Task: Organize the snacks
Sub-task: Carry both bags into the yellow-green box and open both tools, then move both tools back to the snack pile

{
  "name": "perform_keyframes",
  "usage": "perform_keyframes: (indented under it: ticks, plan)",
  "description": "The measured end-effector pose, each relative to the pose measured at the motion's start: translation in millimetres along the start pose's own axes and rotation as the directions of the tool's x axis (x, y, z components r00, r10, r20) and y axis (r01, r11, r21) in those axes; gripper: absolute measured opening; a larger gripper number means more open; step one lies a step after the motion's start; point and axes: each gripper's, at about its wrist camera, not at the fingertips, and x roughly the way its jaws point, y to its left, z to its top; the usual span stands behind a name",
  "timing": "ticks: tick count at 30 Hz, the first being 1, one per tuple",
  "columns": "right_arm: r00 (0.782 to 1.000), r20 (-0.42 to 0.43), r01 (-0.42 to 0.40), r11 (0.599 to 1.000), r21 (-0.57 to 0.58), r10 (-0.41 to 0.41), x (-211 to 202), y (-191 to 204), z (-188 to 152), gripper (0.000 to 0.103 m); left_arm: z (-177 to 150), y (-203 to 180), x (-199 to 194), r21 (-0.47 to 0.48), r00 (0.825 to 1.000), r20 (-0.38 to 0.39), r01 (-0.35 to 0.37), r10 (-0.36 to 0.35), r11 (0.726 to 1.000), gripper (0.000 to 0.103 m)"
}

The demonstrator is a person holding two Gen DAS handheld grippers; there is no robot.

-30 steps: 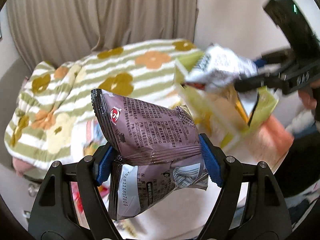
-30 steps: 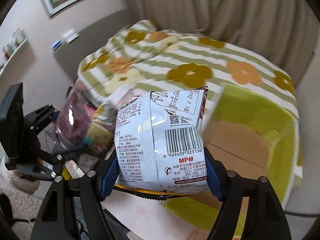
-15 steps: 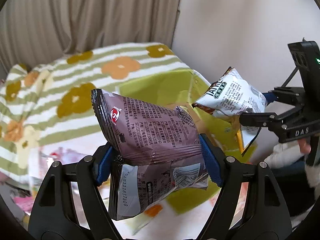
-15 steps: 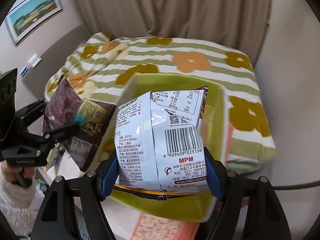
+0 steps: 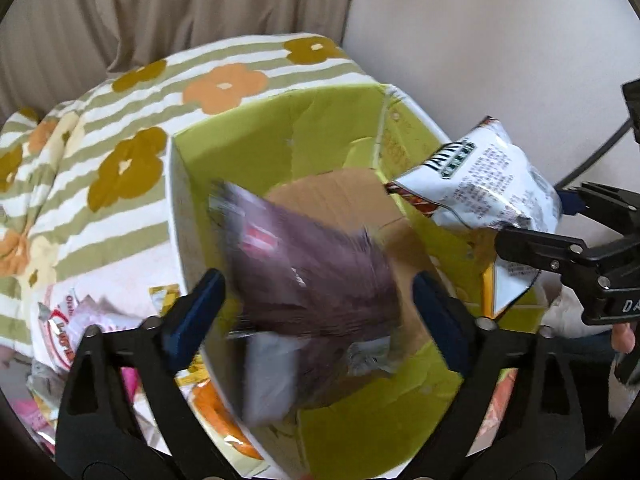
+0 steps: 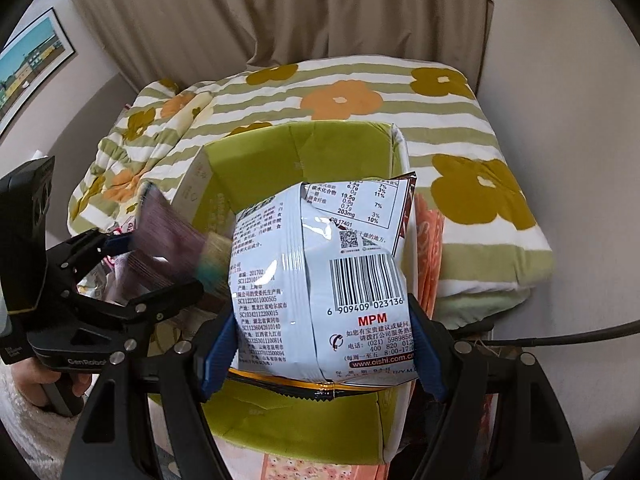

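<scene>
A green cardboard box (image 5: 280, 128) stands open on the bed; it also shows in the right wrist view (image 6: 304, 148). My left gripper (image 5: 316, 312) is open over the box. A purple snack bag (image 5: 312, 272), blurred, is loose between its blue pads and dropping toward the box's brown floor. It shows in the right wrist view (image 6: 164, 240) too. My right gripper (image 6: 320, 344) is shut on a white snack bag (image 6: 320, 280) with a barcode, held above the box's near edge. That bag also shows at the right of the left wrist view (image 5: 480, 184).
A green-striped flowered blanket (image 6: 460, 128) covers the bed around the box. Several loose snack packets (image 5: 68, 320) lie left of the box. An orange patterned packet (image 6: 430, 240) leans by the box's right side. Curtains (image 6: 280, 8) and a wall stand behind.
My left gripper has opened and the purple bag has slipped out, falling toward the box. Both grippers have moved closer over the box. The right gripper keeps its white bag.
</scene>
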Motion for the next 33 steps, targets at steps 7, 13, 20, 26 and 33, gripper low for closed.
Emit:
perform_keyframes:
  ticks: [7, 13, 20, 26, 33]
  plan:
    - [1.000, -0.011, 0.016, 1.000, 0.023, -0.016, 6.1, 4.4, 0.0, 0.072, -11.8, 18.9, -12.2, 0.003, 0.997, 0.002, -0.076, 0.076, 0.997, 0.101]
    - [1.000, -0.018, -0.001, 0.998, 0.059, 0.002, 10.8, 17.5, -7.1, 0.073, -24.4, 34.4, -32.0, -0.029, 0.994, 0.027, -0.102, 0.103, 0.994, 0.101]
    - [1.000, -0.016, -0.004, 0.996, 0.091, 0.005, 16.8, 27.5, -13.0, 0.077, -29.6, 40.5, -47.5, -0.021, 0.990, 0.056, -0.128, 0.129, 0.992, 0.101]
    - [0.997, 0.070, 0.039, 0.997, 0.061, -0.044, 5.0, 33.5, -21.0, 0.103, -31.7, 39.5, -56.4, -0.023, 0.988, 0.074, -0.131, 0.133, 0.991, 0.101]
    - [0.995, 0.094, 0.013, 0.996, 0.086, -0.021, -8.1, 32.5, -31.6, 0.103, -40.5, 35.3, -66.8, -0.030, 0.987, 0.097, -0.129, 0.132, 0.991, 0.101]
